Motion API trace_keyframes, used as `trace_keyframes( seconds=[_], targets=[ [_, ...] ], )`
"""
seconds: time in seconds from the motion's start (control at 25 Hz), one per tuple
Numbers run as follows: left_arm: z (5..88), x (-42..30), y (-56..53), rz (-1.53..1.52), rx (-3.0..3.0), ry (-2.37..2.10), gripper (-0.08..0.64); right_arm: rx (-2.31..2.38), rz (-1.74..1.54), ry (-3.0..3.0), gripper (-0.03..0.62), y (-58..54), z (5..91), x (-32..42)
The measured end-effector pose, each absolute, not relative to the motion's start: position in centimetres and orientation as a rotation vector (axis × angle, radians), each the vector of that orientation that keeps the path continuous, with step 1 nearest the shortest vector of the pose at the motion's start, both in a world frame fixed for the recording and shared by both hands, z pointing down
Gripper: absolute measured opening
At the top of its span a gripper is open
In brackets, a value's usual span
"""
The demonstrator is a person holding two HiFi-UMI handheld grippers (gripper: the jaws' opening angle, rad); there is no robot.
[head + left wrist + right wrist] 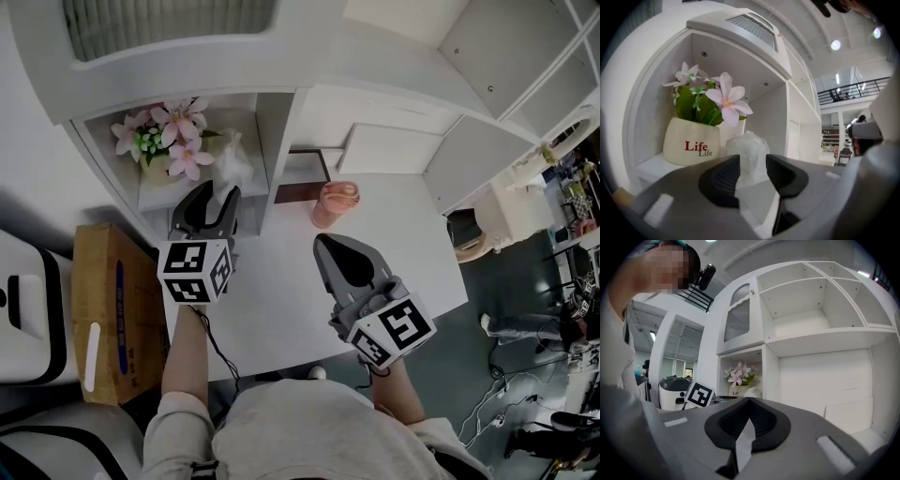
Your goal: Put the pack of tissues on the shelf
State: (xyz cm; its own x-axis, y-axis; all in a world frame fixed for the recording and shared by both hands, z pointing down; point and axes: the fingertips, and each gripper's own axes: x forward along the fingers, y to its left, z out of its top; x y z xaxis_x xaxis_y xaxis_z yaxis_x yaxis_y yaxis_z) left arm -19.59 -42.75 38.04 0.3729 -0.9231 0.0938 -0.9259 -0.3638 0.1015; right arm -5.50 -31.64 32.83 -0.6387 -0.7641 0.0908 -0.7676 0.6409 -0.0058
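Head view and both gripper views, contents as follows.

1. Left gripper [220,191]: it points into the lower left compartment of the white shelf [155,195]. In the left gripper view its jaws stand wide apart, and the pads press on nothing.
2. Pack of tissues [747,149]: white, in a crinkled wrap, resting on the floor of that compartment. It lies in line with the gap between the left gripper's jaws, at or just past their tips, and is not clamped.
3. Flower pot [691,147]: cream with red lettering and pink blooms. It stands on the same compartment floor, just beside the pack, on its left in the left gripper view.
4. Right gripper [325,244]: it is over the white surface [281,281], well apart from the pack. In the right gripper view its jaws are closed tip to tip, with nothing held.
5. Pink cup [336,203]: it stands on the surface near the foot of the shelf, ahead of the right gripper.
6. Cardboard box [117,309]: it sits to the left of the surface.
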Motion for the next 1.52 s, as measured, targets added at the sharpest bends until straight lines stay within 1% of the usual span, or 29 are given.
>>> trace_keyframes(
  seconds=[0.08, 0.16, 0.2, 0.24, 0.32, 0.72, 1.52],
  targets=[
    [37.9, -19.8, -42.1, 0.035, 2.475, -1.719, 0.160, 1.283, 0.065, -2.784, 0.000, -31.2, 32.7, -5.3],
    [37.9, -20.1, -41.1, 0.050, 2.454, -1.771, 0.112, 1.266, 0.062, -2.797, 0.000, -30.6, 32.6, -5.1],
    [37.9, -20.3, -40.6, 0.064, 2.443, -1.799, 0.065, 1.256, 0.060, -2.805, 0.000, -30.4, 32.5, -5.0],
    [37.9, -20.3, -40.1, 0.077, 2.434, -1.821, 0.038, 1.245, 0.058, -2.814, 0.000, -30.1, 32.3, -4.9],
    [37.7, -20.2, -38.9, 0.089, 2.422, -1.844, 0.006, 1.218, 0.056, -2.834, 0.000, -29.6, 32.0, -4.8],
    [35.7, -18.9, -31.7, 0.062, 2.385, -1.904, 0.000, 1.043, 0.054, -2.935, 0.000, -26.2, 31.0, -5.2],
    [32.1, -18.6, -17.5, -0.062, 2.303, -2.029, 0.000, 0.706, 0.047, -3.069, 0.000, -18.5, 30.1, -8.9]
  ],
)
